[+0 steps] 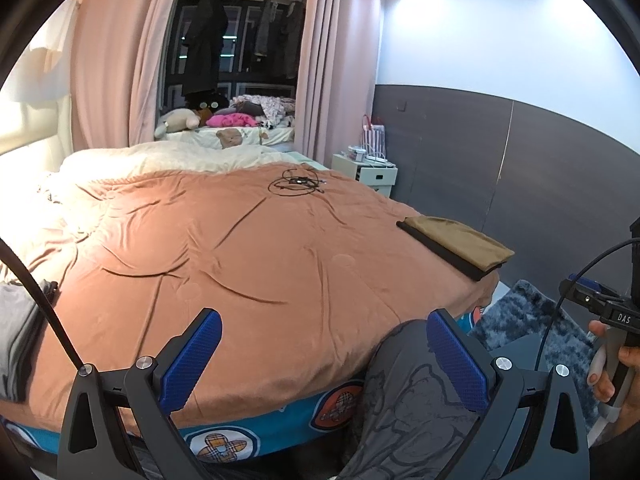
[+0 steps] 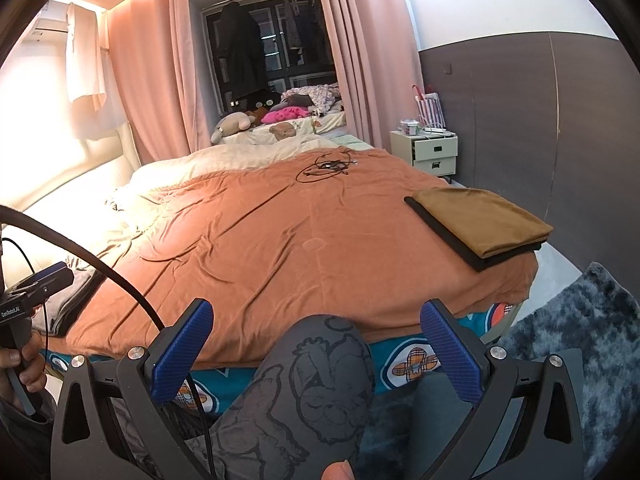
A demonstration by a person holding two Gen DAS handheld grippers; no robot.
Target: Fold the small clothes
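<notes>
Here, at the far left edge of the bed lies a grey garment pile (image 1: 18, 332), soft and loosely layered, its count not clear. The orange bedspread (image 1: 240, 248) is a matte, wrinkled cloth with long creases, spread over one wide bed; a teal printed sheet (image 1: 248, 436) with round badge patterns shows below its hem. A thin black cable tangle (image 1: 296, 184) sits coiled near the far middle of the bedspread. Toward the right edge, two folded clothes form one flat rectangular stack: a brown folded garment (image 1: 460, 240) on top of a black folded garment (image 1: 444, 254), edges roughly aligned. A white bedside cabinet (image 2: 434, 154) with two drawers stands beyond the bed, and a shaggy blue-grey rug (image 2: 592, 344) covers the floor at right.

The left gripper (image 1: 324, 360) has its two blue ribbed pads spread wide, holding nothing and hovering above the near bed edge. The right gripper (image 2: 316, 348) is likewise spread wide and empty, over a knee in grey printed trousers (image 2: 312, 392). One hand (image 1: 608, 364) grips the right gripper's handle.
</notes>
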